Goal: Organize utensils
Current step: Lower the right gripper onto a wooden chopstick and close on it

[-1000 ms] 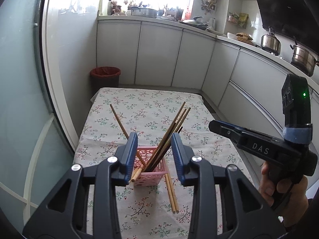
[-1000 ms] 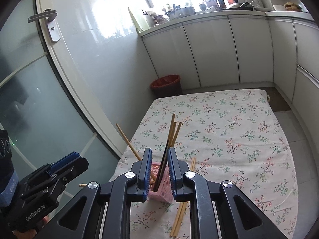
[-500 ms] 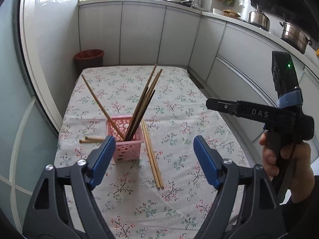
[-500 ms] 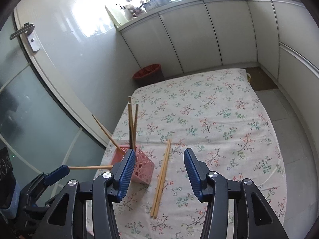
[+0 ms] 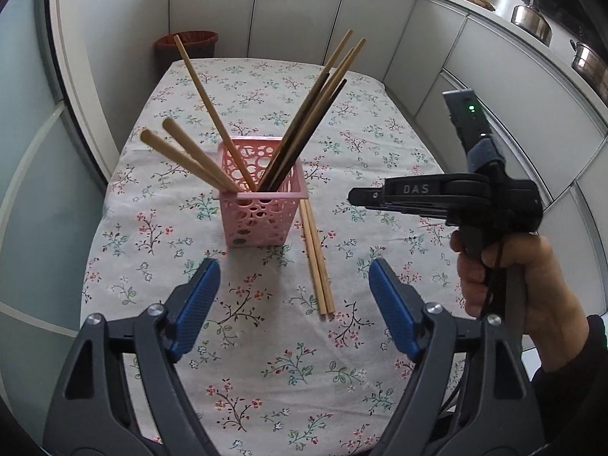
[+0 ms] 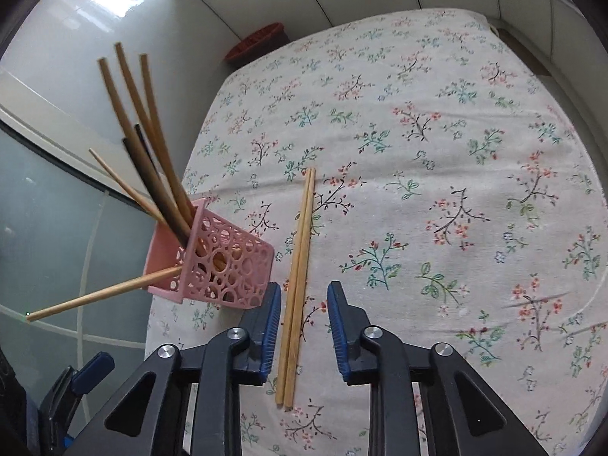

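Observation:
A pink perforated basket [image 5: 262, 205] stands on the flowered tablecloth and holds several wooden and dark chopsticks [image 5: 307, 121]. It also shows in the right wrist view [image 6: 212, 258]. A pair of wooden chopsticks [image 5: 316, 258] lies flat on the cloth just right of the basket. My left gripper [image 5: 292, 304] is open and empty, above the cloth in front of the basket. My right gripper [image 6: 304, 326] is open, low over the table, with the lying pair [image 6: 298, 277] between its fingers, not touching them. It also shows from the side in the left wrist view [image 5: 357, 195].
The table [image 6: 456, 152] is covered with the floral cloth. A red bin [image 5: 188, 43] stands on the floor behind it. White cabinets line the back and right, with pots on the counter [image 5: 532, 19]. A glass door is on the left.
Both grippers opened and dropped toward the table. The left one let go over the basket and pulled back. The right one moved right and down, straddling the lying pair.

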`<state>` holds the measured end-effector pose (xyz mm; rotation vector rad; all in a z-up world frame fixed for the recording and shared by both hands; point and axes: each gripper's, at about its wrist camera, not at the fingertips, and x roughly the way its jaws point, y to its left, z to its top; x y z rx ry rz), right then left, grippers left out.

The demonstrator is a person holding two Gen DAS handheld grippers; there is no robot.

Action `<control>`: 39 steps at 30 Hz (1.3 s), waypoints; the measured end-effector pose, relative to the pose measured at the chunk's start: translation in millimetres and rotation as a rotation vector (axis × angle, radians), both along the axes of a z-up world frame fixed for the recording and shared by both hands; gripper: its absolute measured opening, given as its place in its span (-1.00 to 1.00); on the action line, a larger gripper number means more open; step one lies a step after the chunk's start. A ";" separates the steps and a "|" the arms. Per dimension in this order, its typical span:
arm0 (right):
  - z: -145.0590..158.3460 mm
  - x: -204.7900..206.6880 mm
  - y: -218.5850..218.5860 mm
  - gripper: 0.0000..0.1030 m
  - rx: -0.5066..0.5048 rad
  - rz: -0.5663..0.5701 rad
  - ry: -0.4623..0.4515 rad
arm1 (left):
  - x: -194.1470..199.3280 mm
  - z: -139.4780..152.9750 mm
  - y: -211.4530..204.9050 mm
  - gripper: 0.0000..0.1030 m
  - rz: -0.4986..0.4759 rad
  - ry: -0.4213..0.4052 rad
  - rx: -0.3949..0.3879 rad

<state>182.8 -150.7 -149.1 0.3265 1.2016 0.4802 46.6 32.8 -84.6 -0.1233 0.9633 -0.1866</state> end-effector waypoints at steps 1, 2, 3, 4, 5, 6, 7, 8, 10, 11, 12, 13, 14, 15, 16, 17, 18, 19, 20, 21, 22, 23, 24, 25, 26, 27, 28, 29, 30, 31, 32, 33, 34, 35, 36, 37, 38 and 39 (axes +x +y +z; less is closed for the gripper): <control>-6.5 5.1 4.4 -0.62 0.004 0.000 0.014 | 1.8 0.1 1.5 0.56 0.000 0.001 -0.005; -11.8 9.7 8.4 -0.65 0.009 -0.001 0.028 | 3.3 0.2 3.5 0.56 0.001 0.002 -0.008; -19.4 15.8 13.0 -0.68 0.015 -0.005 0.047 | 3.7 0.6 5.1 0.56 0.005 0.001 -0.008; -25.2 21.2 16.3 -0.70 0.020 -0.010 0.061 | 4.6 0.8 6.8 0.56 0.009 0.001 -0.009; -30.7 26.2 20.1 -0.72 0.025 -0.015 0.074 | 5.9 0.5 8.5 0.56 0.012 0.004 -0.014; -35.7 30.5 22.4 -0.73 0.030 -0.018 0.083 | 6.9 0.4 10.3 0.56 0.016 0.007 -0.022; -40.7 34.7 26.0 -0.73 0.031 -0.021 0.092 | 7.0 1.2 11.4 0.56 0.020 0.009 -0.030; -44.6 38.5 28.8 -0.74 0.028 -0.023 0.098 | 7.1 1.7 12.2 0.56 0.021 0.010 -0.035; -51.7 43.9 34.9 -0.75 0.018 -0.023 0.110 | 9.3 1.5 13.1 0.56 0.021 0.008 -0.040; -54.4 46.5 37.4 -0.77 0.011 -0.022 0.116 | 9.4 1.8 12.8 0.56 0.020 0.008 -0.041; -57.5 47.6 40.4 -0.82 0.001 -0.020 0.119 | 9.5 1.5 12.7 0.56 0.018 0.008 -0.042; -57.4 48.3 41.9 -0.82 -0.004 -0.024 0.106 | 9.6 1.4 12.4 0.56 0.016 0.009 -0.043; -56.6 49.2 43.0 -0.83 -0.010 -0.024 0.105 | 9.4 1.4 11.9 0.56 0.013 0.009 -0.044; -55.8 49.4 43.3 -0.83 -0.015 -0.027 0.103 | 9.7 0.7 11.9 0.56 0.012 0.009 -0.044; -55.9 49.6 43.4 -0.83 -0.018 -0.030 0.103 | 9.2 1.0 11.4 0.56 0.009 0.009 -0.044; -56.0 49.8 43.8 -0.84 -0.019 -0.032 0.104 | 8.9 1.1 10.8 0.56 0.007 0.009 -0.043; -56.1 52.2 45.6 -0.84 -0.025 -0.034 0.106 | 9.2 0.8 10.8 0.56 0.005 0.009 -0.043; -56.6 54.6 48.6 -0.84 -0.036 -0.031 0.103 | 9.4 0.4 10.3 0.56 0.004 0.008 -0.042; -55.7 54.2 51.2 -0.89 -0.056 -0.024 0.095 | 9.2 0.6 9.7 0.56 0.002 0.007 -0.039; -55.8 55.9 54.5 -0.89 -0.075 -0.022 0.086 | 9.0 0.6 9.7 0.56 0.002 0.005 -0.036; -55.3 55.6 57.7 -0.89 -0.093 -0.015 0.073 | 8.9 0.6 9.2 0.56 0.001 0.004 -0.031; -54.8 54.7 60.6 -0.89 -0.113 -0.004 0.059 | 8.3 0.9 7.9 0.56 0.002 0.003 -0.026; -54.0 53.6 63.0 -0.89 -0.133 0.009 0.046 | 7.6 1.6 6.9 0.56 0.002 -0.001 -0.020; -54.3 53.2 64.2 -0.87 -0.142 0.013 0.044 | 6.8 2.3 5.8 0.56 0.000 -0.005 -0.016; -53.7 51.9 62.2 -0.87 -0.149 0.013 0.051 | 5.7 3.0 4.1 0.56 -0.004 -0.009 -0.013; -52.9 50.4 58.7 -0.87 -0.158 0.009 0.055 | 4.4 3.7 1.9 0.56 -0.012 -0.013 -0.011; -51.0 47.6 52.3 -0.87 -0.165 0.002 0.052 | 3.7 4.2 -0.7 0.56 -0.023 -0.017 -0.008; -48.2 44.7 42.6 -0.88 -0.158 -0.006 0.045 | 2.4 4.3 -5.8 0.49 -0.040 -0.023 -0.001; -45.3 42.9 33.7 -0.88 -0.148 -0.016 0.043 | 1.5 4.1 -10.1 0.44 -0.053 -0.026 0.007; -40.8 40.5 21.8 -0.88 -0.136 -0.032 0.040 | 0.8 2.7 -17.0 0.41 -0.071 -0.028 0.017; -34.8 36.4 8.6 -0.88 -0.125 -0.049 0.033 | 0.9 1.5 -23.0 0.29 -0.086 -0.026 0.025; -29.0 32.6 -3.9 -0.88 -0.116 -0.064 0.024 | 1.6 -1.0 -31.6 0.14 -0.104 -0.022 0.036; -24.2 28.1 -15.6 -0.88 -0.107 -0.077 0.017 | 3.7 -3.9 -42.8 0.05 -0.124 -0.013 0.052; -19.5 23.1 -27.7 -0.88 -0.097 -0.091 0.012 | 6.3 -6.3 -56.6 -0.14 -0.147 -0.008 0.067; -16.0 17.9 -39.6 -0.88 -0.089 -0.103 0.010 | 9.4 -7.9 -67.6 -0.24 -0.168 -0.008 0.081; -13.7 13.3 -51.0 -0.88 -0.085 -0.115 0.009 | 13.2 -8.8 -83.4 -0.25 -0.190 -0.013 0.103; -12.0 9.2 -62.7 -0.88 -0.084 -0.129 0.009 | 18.3 -9.2 -99.5 -0.25 -0.205 -0.022 0.127; -11.5 4.7 -74.8 -0.88 -0.085 -0.143 0.012 | 23.3 -10.0 -110.7 -0.25 -0.207 -0.028 0.145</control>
